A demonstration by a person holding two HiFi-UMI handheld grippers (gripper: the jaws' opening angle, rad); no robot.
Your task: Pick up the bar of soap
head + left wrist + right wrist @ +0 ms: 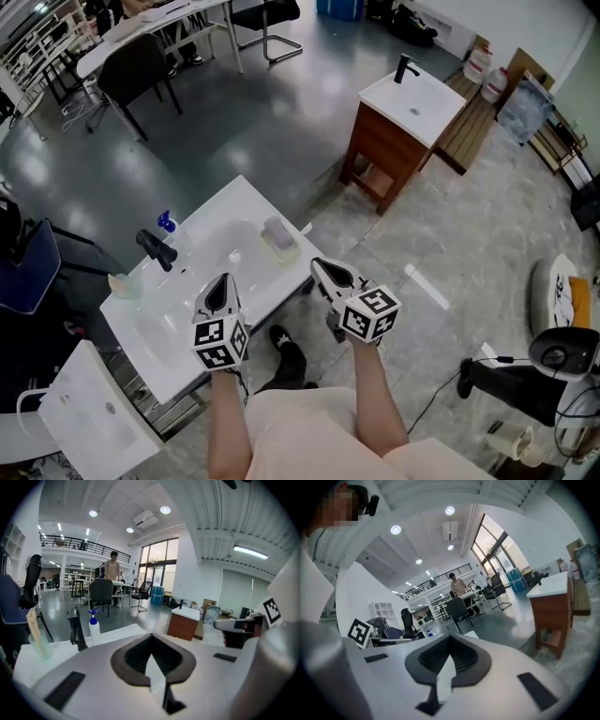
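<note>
L gripper (223, 281): jaws closed tip to tip, nothing between them. It is held over the near edge of a white sink top (159, 330), pointing far and slightly down. R gripper (321, 266): jaws also closed, empty. It is just off the near right edge of the same top, over the floor. That makes 2 grippers, each w/ 1 marker cube, and neither touches anything.

1 bar of soap (278, 232), pale, lies on the far right part of the sink top, close to its right edge. It is beyond the 2 gripper tips and roughly between them, clear of both.

Also on the top:
- 1 black tap (155, 248) at the left.
- 1 spray bottle (167, 223) w/ a blue head, just beyond the tap.
- 1 cup (122, 284) near the left corner.

Far right stands a 2nd sink unit (380, 150) w/ a wood cabinet and its own black tap (405, 67). Total is 2 sinks and 2 taps. Desks and office chairs are at the far left.
</note>
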